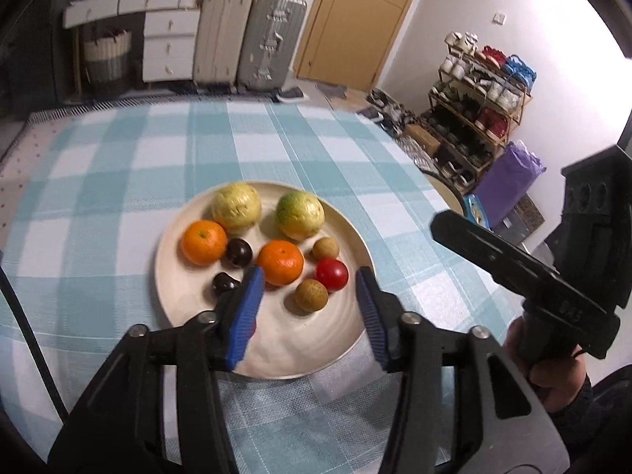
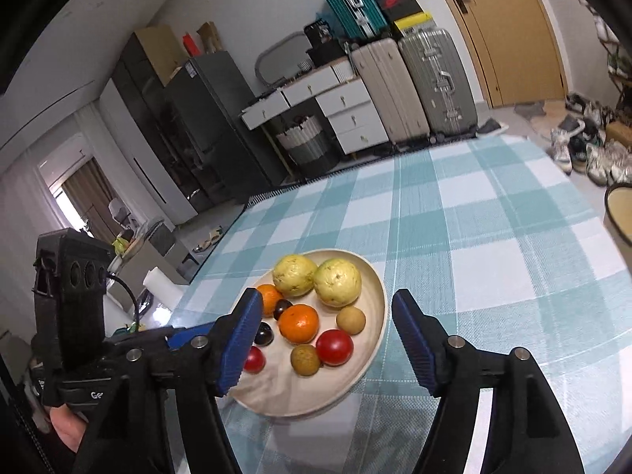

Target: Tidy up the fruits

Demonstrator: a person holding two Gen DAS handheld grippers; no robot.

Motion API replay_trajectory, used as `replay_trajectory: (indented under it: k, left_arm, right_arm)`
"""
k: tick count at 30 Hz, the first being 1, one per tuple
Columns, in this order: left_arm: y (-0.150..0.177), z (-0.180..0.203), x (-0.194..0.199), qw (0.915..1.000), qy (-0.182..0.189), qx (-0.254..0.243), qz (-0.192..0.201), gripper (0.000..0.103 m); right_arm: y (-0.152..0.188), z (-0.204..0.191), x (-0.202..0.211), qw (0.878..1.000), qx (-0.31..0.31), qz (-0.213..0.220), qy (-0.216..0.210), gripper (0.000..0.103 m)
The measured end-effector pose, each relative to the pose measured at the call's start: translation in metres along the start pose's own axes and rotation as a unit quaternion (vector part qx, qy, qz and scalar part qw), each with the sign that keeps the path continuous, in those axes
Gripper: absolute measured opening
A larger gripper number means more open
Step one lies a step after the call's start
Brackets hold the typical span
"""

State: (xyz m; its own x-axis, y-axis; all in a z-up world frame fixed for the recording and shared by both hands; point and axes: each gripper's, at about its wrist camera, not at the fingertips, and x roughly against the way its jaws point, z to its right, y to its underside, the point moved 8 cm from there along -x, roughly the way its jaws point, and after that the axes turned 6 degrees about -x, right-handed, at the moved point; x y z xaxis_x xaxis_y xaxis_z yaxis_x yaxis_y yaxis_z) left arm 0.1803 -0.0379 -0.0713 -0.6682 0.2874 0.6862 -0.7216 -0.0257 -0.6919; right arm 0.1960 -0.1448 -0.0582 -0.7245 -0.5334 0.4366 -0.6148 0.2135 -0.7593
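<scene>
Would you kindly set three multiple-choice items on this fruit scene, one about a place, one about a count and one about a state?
1. Where do the two yellow-green guavas lie on the plate?
A. at its far side
B. at its near rim
C. off it, on the cloth

2. How many oranges are on the plate?
A. one
B. two
C. four

3. How does the left gripper stand?
A. shut on an orange
B. shut on the plate rim
C. open, holding nothing

Key: 1 A, they sit behind the other fruit; 2 B, two show in both views; 3 C, its blue pads stand apart above the plate.
</scene>
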Motion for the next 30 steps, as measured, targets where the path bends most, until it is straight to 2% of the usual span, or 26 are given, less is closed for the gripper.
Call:
replay_trajectory:
  k: [6,9,14,17,19,21,24,30]
  left_arm:
    - [-0.007,0.000,0.038,0.9982,-0.037,-0.005,0.048,0.062]
    - [-0.010,-0.002,0.057,0.9959,-0.055,0.000,0.072,0.080]
    - [-0.013,-0.005,0.092,0.9890,-0.089,-0.001,0.118,0.084]
    - [-0.014,-0.004,0.107,0.9844,-0.110,-0.009,0.137,0.092]
    - [-0.015,-0.003,0.119,0.9781,-0.136,-0.016,0.157,0.102]
    - [-0.015,-0.001,0.133,0.9702,-0.160,-0.024,0.181,0.102]
    - [-0.014,0.002,0.145,0.9637,-0.182,-0.028,0.194,0.102]
    - [-0.009,0.000,0.157,0.9601,-0.189,-0.019,0.205,0.102]
  right_arm:
    - [-0.005,-0.018,0.028,0.999,0.023,0.038,-0.004,0.084]
    - [-0.006,-0.026,0.039,0.998,0.038,0.057,-0.004,0.088]
    - [-0.005,-0.043,0.058,0.994,0.063,0.087,-0.006,0.095]
    - [-0.003,-0.052,0.067,0.992,0.077,0.099,-0.007,0.097]
    - [-0.002,-0.057,0.074,0.991,0.084,0.106,-0.008,0.099]
    - [-0.001,-0.063,0.081,0.988,0.096,0.119,-0.004,0.101]
    - [0.001,-0.071,0.089,0.985,0.113,0.131,0.000,0.102]
    - [0.009,-0.082,0.101,0.979,0.141,0.145,0.004,0.103]
